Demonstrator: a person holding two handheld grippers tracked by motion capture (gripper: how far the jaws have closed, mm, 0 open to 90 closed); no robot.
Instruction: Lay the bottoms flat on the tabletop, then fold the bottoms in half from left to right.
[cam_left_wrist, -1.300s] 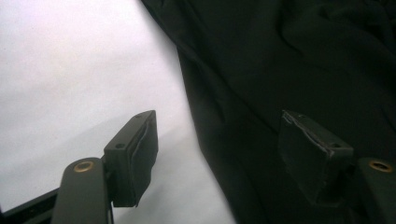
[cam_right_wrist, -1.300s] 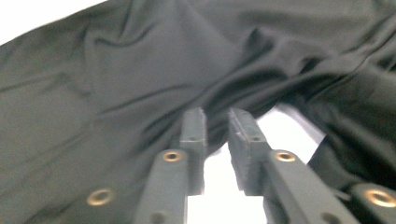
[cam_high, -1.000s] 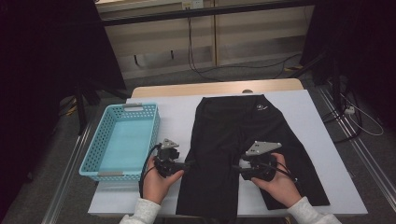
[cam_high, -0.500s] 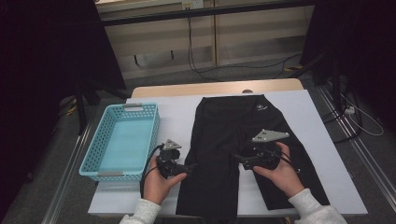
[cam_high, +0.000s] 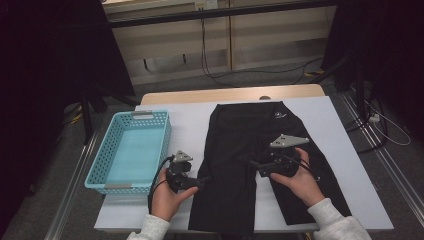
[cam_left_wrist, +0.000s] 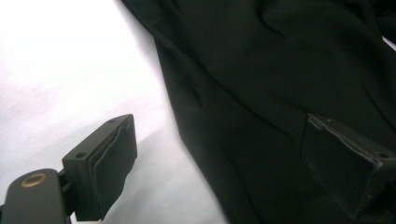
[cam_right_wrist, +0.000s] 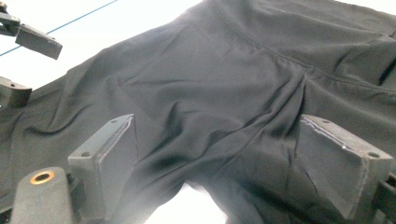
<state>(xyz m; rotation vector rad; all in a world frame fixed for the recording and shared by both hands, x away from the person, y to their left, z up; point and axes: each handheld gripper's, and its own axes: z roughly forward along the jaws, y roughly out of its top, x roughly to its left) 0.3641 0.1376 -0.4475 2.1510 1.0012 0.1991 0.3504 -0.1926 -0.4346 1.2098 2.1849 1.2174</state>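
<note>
Smooth, softly creased black shorts (cam_high: 250, 150) are spread flat on the white counter (cam_high: 190, 125); left gripper (cam_high: 202, 180) and right gripper (cam_high: 256, 169) jaws, just opened wide, hold nothing.

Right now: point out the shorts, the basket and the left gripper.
black shorts (cam_high: 250, 135), high view, upper front panel below the waistband
blue basket (cam_high: 161, 140), high view, right side wall
left gripper (cam_high: 204, 179), high view, between the tips of its jaws

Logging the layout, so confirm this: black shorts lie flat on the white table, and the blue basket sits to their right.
Wrong side. The high view shows the basket to the left of the shorts, near the table's left edge. The rest holds: the shorts lie flat on the white table.
</note>
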